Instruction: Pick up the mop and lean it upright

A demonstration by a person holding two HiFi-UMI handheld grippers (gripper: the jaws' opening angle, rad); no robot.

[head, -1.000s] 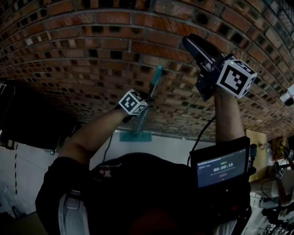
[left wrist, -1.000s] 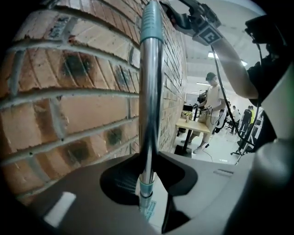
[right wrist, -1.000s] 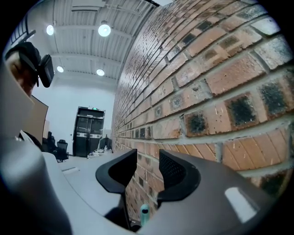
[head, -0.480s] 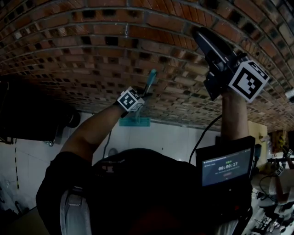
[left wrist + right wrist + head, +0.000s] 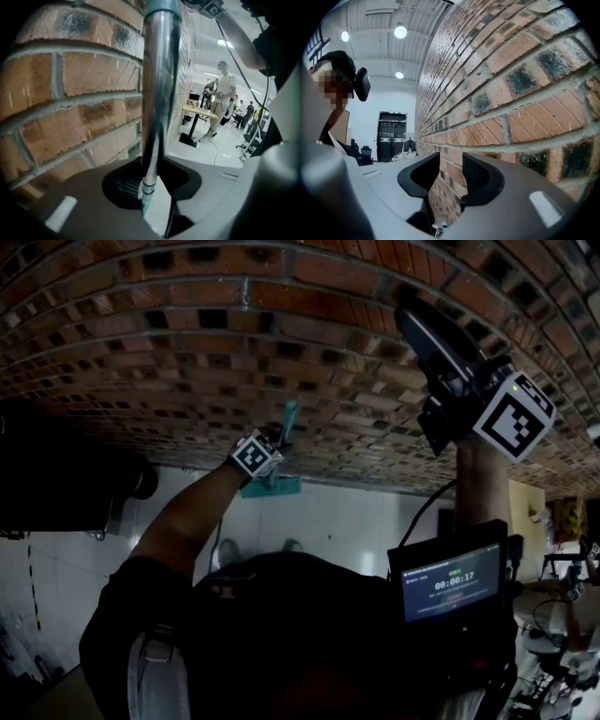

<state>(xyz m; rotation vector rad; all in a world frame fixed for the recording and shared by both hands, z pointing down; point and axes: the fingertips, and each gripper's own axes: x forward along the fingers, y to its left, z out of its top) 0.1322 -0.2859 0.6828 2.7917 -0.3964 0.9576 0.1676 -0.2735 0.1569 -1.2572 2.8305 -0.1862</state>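
Two grippers reach out from the person toward a brick wall. Nearest, on the right at the person's chest, a small lit screen sits below the right forearm. Further out on the left, the left gripper pinches the mop handle. Its jaws are closed on the shiny pole a little below the pole's teal top end. In the left gripper view the handle runs from close to the camera down between the jaws, just beside the bricks. The pole stands steeply, tilted toward the wall. Beneath that gripper the teal mop head rests on the pale floor at the foot of the wall. Well to the right of the mop, and raised higher, the right gripper holds its jaws spread. Only bricks show through the gap, and its tips are near the wall face.
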